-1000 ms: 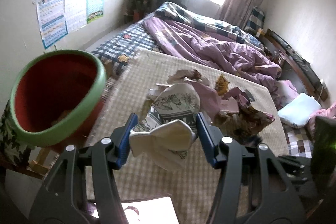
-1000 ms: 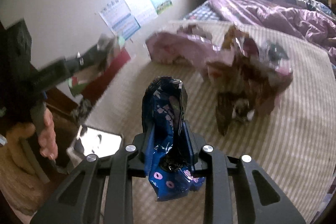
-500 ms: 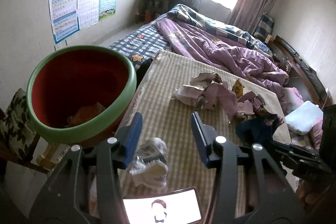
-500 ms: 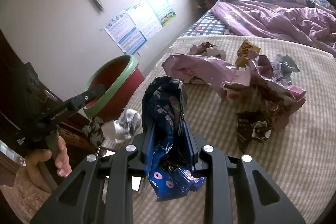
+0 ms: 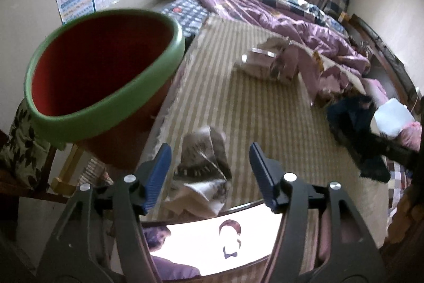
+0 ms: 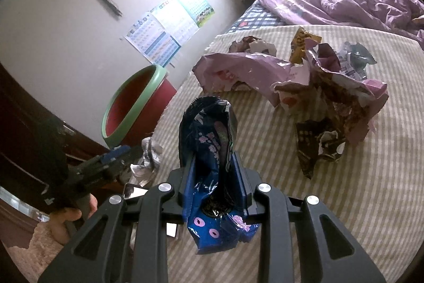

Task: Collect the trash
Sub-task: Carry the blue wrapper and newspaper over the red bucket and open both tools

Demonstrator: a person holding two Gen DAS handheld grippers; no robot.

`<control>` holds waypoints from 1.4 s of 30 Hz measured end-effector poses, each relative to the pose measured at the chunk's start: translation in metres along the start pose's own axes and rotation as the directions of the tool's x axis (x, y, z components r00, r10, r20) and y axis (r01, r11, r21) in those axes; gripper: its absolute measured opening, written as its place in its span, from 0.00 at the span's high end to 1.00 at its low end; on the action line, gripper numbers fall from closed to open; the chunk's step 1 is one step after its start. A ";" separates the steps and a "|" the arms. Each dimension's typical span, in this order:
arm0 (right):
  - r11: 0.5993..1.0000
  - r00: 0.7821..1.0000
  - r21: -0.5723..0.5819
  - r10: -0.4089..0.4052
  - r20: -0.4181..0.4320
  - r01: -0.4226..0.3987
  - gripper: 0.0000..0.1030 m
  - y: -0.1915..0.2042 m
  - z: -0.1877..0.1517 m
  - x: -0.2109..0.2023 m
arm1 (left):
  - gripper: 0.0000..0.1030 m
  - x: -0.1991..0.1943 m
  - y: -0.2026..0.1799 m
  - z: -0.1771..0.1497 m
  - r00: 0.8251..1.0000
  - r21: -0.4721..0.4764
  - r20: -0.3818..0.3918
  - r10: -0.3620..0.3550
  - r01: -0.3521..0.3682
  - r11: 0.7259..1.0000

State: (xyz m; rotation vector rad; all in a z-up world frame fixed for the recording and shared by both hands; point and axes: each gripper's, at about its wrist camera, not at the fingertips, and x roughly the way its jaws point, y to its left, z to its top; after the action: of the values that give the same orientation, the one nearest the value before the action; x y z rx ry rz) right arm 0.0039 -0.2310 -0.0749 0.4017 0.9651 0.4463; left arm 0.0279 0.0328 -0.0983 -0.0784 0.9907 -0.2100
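Note:
My left gripper [image 5: 209,166] is open over a crumpled white patterned wrapper [image 5: 204,171] that lies on the striped mat [image 5: 251,110] between its blue fingers. The red bin with a green rim [image 5: 103,70] stands just left of it, off the mat's edge. My right gripper [image 6: 214,177] is shut on a blue snack bag [image 6: 209,150] and holds it above the mat. In the right wrist view the bin [image 6: 135,102], the white wrapper [image 6: 148,161] and the left gripper [image 6: 116,158] sit at the left.
A pile of pink and brown wrappers [image 6: 304,81] lies on the mat ahead, also in the left wrist view [image 5: 291,65]. A phone [image 5: 212,238] lies at the mat's near edge. A purple quilt [image 5: 278,15] covers the bed beyond. A patterned chair cushion [image 5: 21,145] is under the bin.
My left gripper let go of the white wrapper, which dropped onto the mat, and has since opened wider and moved closer over it. The right gripper still holds the blue bag.

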 end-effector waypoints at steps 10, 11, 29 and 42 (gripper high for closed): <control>1.000 1.000 -0.023 0.013 -0.013 -0.013 0.73 0.008 0.001 0.006 | 0.50 0.025 0.010 -0.011 0.998 -0.035 -0.053 0.028 -0.030 0.999; 1.000 1.000 -0.022 0.013 -0.013 -0.014 0.73 0.008 0.002 0.006 | 0.50 0.022 0.009 -0.010 0.999 -0.035 -0.037 0.032 -0.034 0.999; 0.994 0.995 -0.096 0.054 0.081 -0.046 0.73 0.065 0.027 0.012 | 0.50 -0.064 0.013 0.036 0.970 -0.054 0.237 0.060 -0.049 0.997; 0.995 0.997 -0.101 0.031 0.073 -0.024 0.73 0.106 0.032 0.045 | 0.50 -0.066 0.050 0.045 0.973 -0.036 0.231 0.028 -0.021 0.999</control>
State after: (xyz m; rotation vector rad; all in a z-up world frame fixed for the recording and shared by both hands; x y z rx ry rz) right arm 0.0338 -0.1218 -0.0353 0.3392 0.8624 0.4993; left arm 0.0374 0.0940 -0.0277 -0.1186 0.7624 -0.1575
